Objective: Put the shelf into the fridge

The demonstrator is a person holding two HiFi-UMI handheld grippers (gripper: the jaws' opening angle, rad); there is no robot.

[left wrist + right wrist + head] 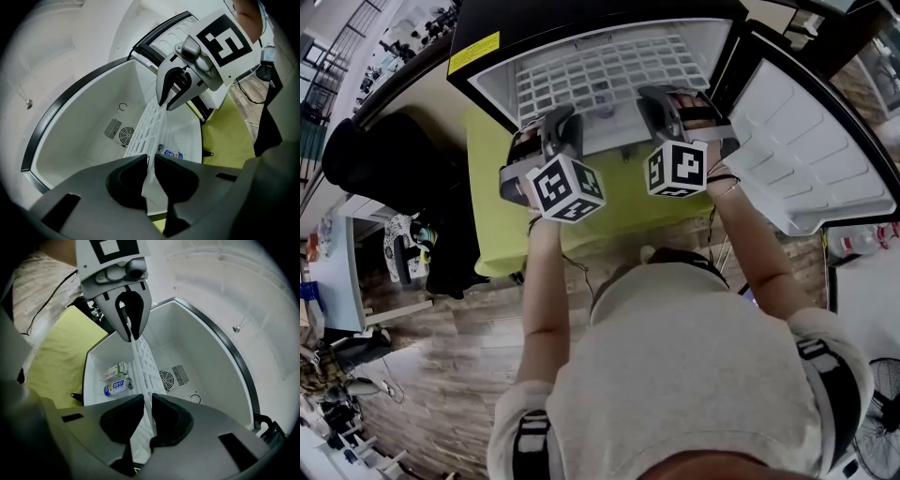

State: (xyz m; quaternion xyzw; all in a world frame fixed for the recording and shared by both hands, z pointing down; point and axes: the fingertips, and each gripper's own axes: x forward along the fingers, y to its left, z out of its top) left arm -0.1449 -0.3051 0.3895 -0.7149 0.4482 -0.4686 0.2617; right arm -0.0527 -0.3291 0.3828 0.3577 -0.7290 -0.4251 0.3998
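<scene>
The person stands at a small white fridge with a black frame (478, 42), which sits on a yellow-green tabletop (609, 211). Its white moulded door (806, 150) is swung wide open to the right.

The white plastic grid shelf (609, 70) lies in the fridge's opening. It reaches from the person's side in toward the back wall, with its front edge nearest the person.

The left hand-held gripper (151, 168) is clenched on that front edge toward its left end. Its dark pads press against both faces of the thin white panel. The right hand-held gripper (147, 411) grips the same edge toward its right end, and it too is closed tight on the plastic. From each gripper view the shelf (143, 362) shows edge-on, running between the jaws, with the other gripper biting the same edge further along.

Inside the fridge, a round fan grille (166, 379) and a slotted vent sit in the back wall. A blue-and-white drinks can (115, 387) lies on its side on the fridge floor beside a small green-and-white carton (116, 371). Both are on the far side of the shelf from the fan in the right gripper view.

The person's bare forearms stretch forward over a wooden plank floor (450, 366).
</scene>
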